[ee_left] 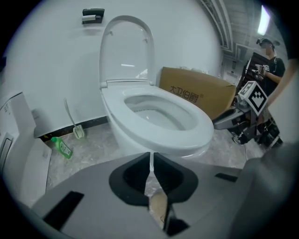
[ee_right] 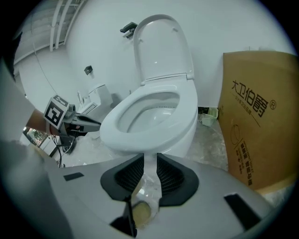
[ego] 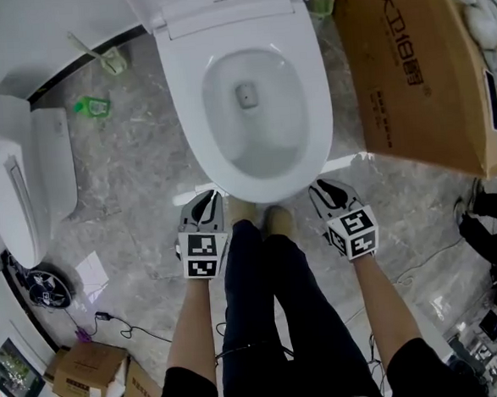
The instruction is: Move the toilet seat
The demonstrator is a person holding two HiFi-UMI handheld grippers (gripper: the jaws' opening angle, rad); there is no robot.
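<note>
A white toilet stands ahead of me with its seat [ego: 312, 104] down on the bowl and its lid [ego: 218, 7] upright against the wall. Both grippers hover just short of the bowl's front rim, one on each side of my legs. My left gripper [ego: 205, 207] sits at the front left; in its own view the seat [ee_left: 140, 127] is close ahead, and the jaws [ee_left: 151, 156] stand almost together with only a thin slit and nothing in it. The right gripper [ego: 325, 195] is at the front right. Its jaws [ee_right: 150, 158] stand apart, empty, facing the seat [ee_right: 117, 128].
A large cardboard box [ego: 417, 63] stands right of the toilet. A second toilet unit [ego: 18, 184] lies at the left. A green bottle [ego: 93, 104] and a toilet brush [ego: 103, 58] are by the wall. Small boxes [ego: 91, 374] and cables [ego: 113, 322] lie behind on the left. A person [ee_left: 268, 60] stands far right.
</note>
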